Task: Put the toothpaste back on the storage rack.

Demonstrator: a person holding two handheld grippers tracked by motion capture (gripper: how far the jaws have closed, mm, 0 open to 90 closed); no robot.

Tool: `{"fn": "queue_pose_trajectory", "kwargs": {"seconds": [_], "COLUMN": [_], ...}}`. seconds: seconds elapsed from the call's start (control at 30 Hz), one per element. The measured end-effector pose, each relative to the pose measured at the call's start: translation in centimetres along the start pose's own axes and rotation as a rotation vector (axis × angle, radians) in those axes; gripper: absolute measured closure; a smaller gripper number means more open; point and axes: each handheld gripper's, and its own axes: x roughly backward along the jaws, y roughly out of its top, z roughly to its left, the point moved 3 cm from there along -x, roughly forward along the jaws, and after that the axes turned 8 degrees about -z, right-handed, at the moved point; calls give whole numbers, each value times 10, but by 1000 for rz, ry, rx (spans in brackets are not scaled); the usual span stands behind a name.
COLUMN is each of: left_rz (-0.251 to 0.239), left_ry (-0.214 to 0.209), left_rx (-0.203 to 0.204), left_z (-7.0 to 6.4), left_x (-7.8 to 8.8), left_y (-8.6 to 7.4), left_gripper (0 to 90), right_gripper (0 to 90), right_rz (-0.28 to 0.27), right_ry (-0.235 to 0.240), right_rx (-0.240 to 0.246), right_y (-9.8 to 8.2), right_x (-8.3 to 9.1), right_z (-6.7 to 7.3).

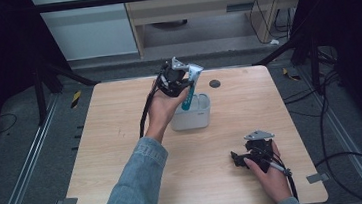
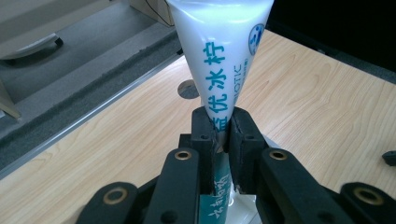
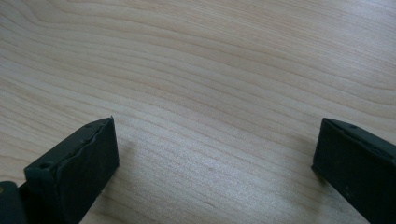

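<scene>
A white and teal tube [image 1: 189,92] printed with teal characters is pinched between the jaws of my left gripper [image 1: 190,83], which a hand holds up over the middle back of the table. The tube's teal end dips into a white rectangular cup [image 1: 191,116] that stands on the wooden table [image 1: 123,152]. In the left gripper view, my left gripper [image 2: 223,122] is shut across the tube [image 2: 219,60], whose wide white end points away from the camera. My right gripper [image 1: 236,158] rests at the table's front right, its jaws open. In its own view, my right gripper [image 3: 215,154] frames bare wood.
A dark round hole [image 1: 214,83] sits in the tabletop behind the cup, also seen as a round hole [image 2: 188,88] in the left gripper view. Cables [image 1: 345,156] lie on the floor at the right. A light cabinet [image 1: 200,4] stands beyond the table.
</scene>
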Motion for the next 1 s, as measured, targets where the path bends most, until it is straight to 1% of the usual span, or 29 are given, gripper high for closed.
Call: {"fn": "queue_pose_trajectory", "kwargs": {"seconds": [0.2,0.3,0.5,0.63,0.8,1.0], "left_rz": [9,25,37,35,49,50], "left_ry": [-2,-2,-4,0,-1,-2], "left_rx": [3,-3,-5,-10,-10,-6], "left_z": [-1,0,1,1,0,1], "left_x": [-4,-8,-12,-14,-16,-17], "left_y": [-8,-12,-17,-21,-26,-29], "left_gripper": [813,813,813,813,812,812], "right_gripper": [3,3,4,3,4,4], "right_rz": [0,-1,-3,-2,-1,-1], "right_ry": [0,0,2,1,1,1], "right_rx": [0,2,0,-1,-2,-3], "right_y": [0,0,0,0,0,0], "right_x": [0,0,0,0,0,0], "right_z": [0,0,0,0,0,0]}}
